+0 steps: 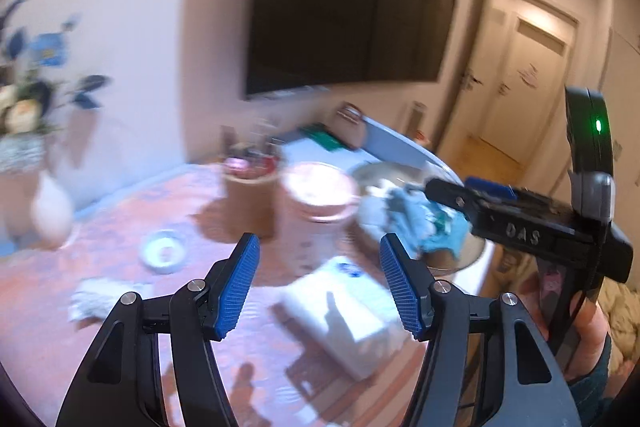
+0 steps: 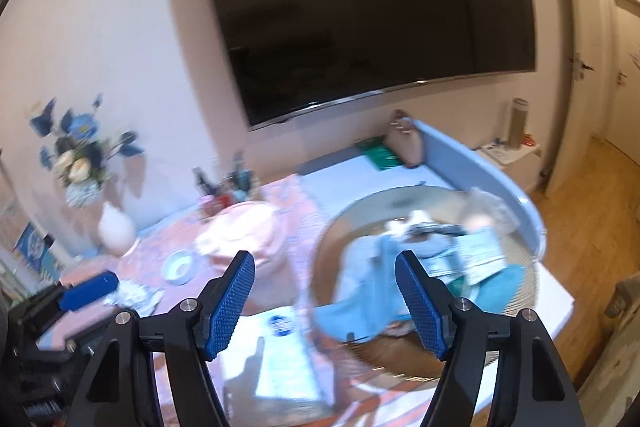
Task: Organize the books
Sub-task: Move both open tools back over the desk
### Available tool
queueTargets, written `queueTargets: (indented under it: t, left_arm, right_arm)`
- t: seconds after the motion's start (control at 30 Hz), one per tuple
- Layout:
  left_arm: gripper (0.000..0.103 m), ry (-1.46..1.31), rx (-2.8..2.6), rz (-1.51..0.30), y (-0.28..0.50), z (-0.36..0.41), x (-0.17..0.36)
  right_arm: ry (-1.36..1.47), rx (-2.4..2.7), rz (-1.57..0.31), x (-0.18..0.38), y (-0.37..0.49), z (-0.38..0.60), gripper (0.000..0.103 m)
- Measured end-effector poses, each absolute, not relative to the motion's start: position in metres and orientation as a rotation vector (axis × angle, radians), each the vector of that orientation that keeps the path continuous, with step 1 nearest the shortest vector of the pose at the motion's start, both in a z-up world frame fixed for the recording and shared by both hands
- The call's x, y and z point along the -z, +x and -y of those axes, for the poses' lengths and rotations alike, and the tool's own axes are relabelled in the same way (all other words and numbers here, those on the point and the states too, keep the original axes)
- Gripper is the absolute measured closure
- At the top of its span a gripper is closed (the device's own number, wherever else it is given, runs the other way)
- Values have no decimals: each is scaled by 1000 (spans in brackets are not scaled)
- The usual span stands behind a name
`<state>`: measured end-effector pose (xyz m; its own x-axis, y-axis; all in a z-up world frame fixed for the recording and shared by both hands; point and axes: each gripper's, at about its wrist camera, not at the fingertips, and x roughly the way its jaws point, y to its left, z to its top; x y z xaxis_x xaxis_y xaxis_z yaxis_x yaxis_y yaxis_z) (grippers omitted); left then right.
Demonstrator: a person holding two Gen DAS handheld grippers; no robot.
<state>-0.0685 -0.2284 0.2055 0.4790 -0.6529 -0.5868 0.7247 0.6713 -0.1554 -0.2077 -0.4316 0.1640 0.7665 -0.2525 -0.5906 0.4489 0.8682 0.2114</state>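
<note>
Both views are motion-blurred. A green book [image 2: 380, 155] lies flat at the back of the table by the wall, also in the left wrist view [image 1: 324, 139]. A white packet or book [image 1: 348, 315] with a blue mark lies on the patterned cloth right in front of my left gripper [image 1: 320, 287], which is open and empty above it. My right gripper [image 2: 325, 301] is open and empty, hovering over the table between a pink pot and a round tray; the white item [image 2: 280, 355] lies below it. The right gripper also shows in the left wrist view [image 1: 520, 223].
A round woven tray [image 2: 400, 211] holds blue cloths and clutter. A pink lidded pot [image 2: 244, 239], a small dish [image 2: 178, 267], a white vase [image 2: 114, 229] with flowers and a cup of pens [image 1: 250, 179] stand on the cloth. A TV [image 2: 360, 7] hangs above.
</note>
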Motion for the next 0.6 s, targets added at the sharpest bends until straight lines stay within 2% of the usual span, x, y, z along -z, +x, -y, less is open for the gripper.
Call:
queueTargets:
  t: [0.17, 0.23, 0.27, 0.3, 0.33, 0.5, 0.6]
  left_arm:
    - [43, 111, 692, -599, -63, 162, -226]
    - [41, 108, 605, -543, -65, 129, -235]
    - [37, 102, 572, -516, -68, 112, -238]
    - [25, 101, 549, -502, -70, 101, -239]
    - [20, 102, 504, -479, -72, 89, -238]
    - [20, 118, 326, -439, -80, 45, -211]
    - [20, 98, 255, -481, -69, 29, -179]
  right_arm:
    - [283, 316, -583, -177, -187, 379, 32]
    - [262, 277, -573, -183, -179, 356, 27]
    - [248, 256, -564, -185, -174, 341, 19]
    - [239, 244, -556, -186, -169, 330, 11]
    - [227, 226, -545, -185, -165, 315, 9]
    - [146, 115, -546, -160, -132, 238, 9]
    - [129, 83, -554, -130, -113, 204, 9]
